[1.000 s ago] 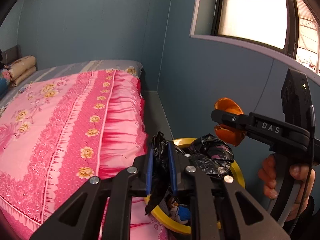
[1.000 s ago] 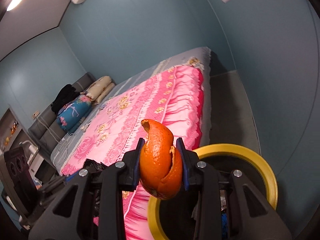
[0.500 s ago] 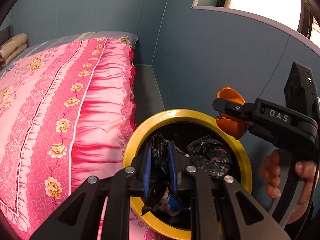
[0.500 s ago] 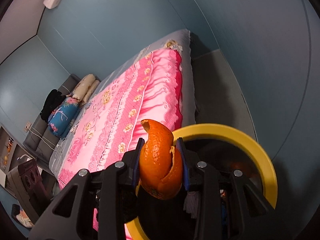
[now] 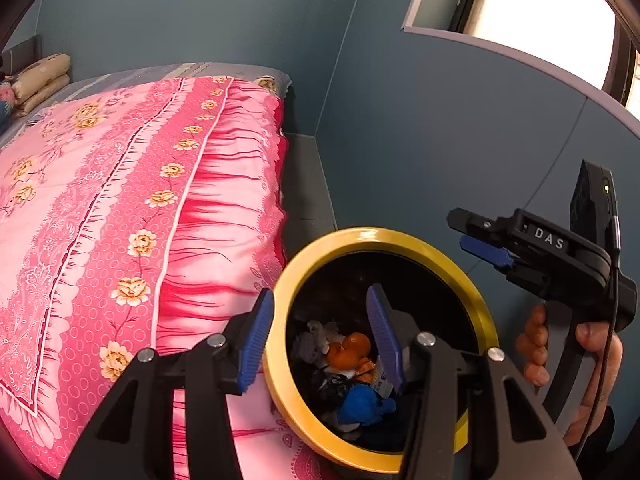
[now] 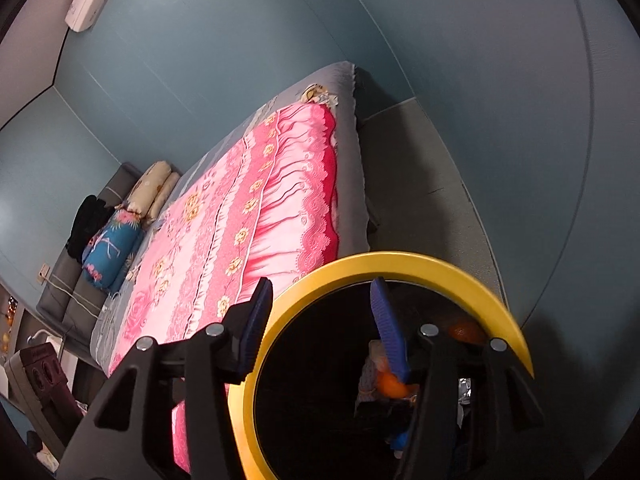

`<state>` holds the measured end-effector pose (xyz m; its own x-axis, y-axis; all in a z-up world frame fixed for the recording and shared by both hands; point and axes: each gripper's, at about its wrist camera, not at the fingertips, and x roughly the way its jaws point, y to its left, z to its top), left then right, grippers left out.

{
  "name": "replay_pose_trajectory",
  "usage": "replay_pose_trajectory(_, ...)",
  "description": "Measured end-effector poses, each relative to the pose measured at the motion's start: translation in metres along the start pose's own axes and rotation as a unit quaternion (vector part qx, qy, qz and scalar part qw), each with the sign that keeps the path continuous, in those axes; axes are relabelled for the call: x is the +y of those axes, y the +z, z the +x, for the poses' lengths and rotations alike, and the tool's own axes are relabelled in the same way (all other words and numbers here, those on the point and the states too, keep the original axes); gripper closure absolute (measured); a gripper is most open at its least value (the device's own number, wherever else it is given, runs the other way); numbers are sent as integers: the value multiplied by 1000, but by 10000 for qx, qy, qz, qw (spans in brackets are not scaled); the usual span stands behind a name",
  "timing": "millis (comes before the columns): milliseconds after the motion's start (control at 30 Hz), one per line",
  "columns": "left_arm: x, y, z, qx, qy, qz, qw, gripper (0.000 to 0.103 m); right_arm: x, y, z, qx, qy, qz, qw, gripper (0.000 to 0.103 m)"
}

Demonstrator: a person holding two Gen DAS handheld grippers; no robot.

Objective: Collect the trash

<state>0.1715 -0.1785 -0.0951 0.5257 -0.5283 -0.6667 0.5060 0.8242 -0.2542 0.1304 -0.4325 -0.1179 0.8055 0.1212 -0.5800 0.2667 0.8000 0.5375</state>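
A black trash bin with a yellow rim [image 5: 360, 238] stands on the floor beside the bed; it also shows in the right wrist view [image 6: 400, 264]. Inside lie orange peel [image 5: 348, 350], blue trash [image 5: 362, 404] and dark crumpled pieces. The peel shows in the right wrist view too [image 6: 390, 384]. My left gripper [image 5: 320, 336] is open and empty above the bin's near rim. My right gripper [image 6: 324, 324] is open and empty over the bin; in the left wrist view it [image 5: 488, 240] hangs to the right of the rim.
A bed with a pink flowered cover [image 5: 120, 200] fills the left, with pillows [image 6: 156, 188] at its head. A blue-grey wall [image 5: 440, 140] and a window [image 5: 540, 12] stand on the right. A strip of grey floor [image 6: 420, 200] runs between bed and wall.
Both grippers have opened. The black bag piece has left my left gripper and the orange peel has left my right gripper; the peel now lies in the bin.
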Motion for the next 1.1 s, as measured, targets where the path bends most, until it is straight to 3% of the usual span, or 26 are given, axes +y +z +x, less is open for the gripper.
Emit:
replay_pose_trajectory(300,15,5,-24,-298,139,-120,9994,57,10,3,-6,-56,94,-134,9998,53)
replay_pose_trajectory(600,57,-3,-71,-681,705,-386,9944,57,57,1,-2,33,378,-659,9971,53)
replay_pose_trajectory(900,112,-18,-133,-1085,1453,-896,9793,57,143,-21,12,203,826,-1663,9824,53)
replay_pose_trajectory(1100,128,-25,-173,-1440,1802,-1059,9673,46,192,-41,4,109,1069,-2079,9722,46)
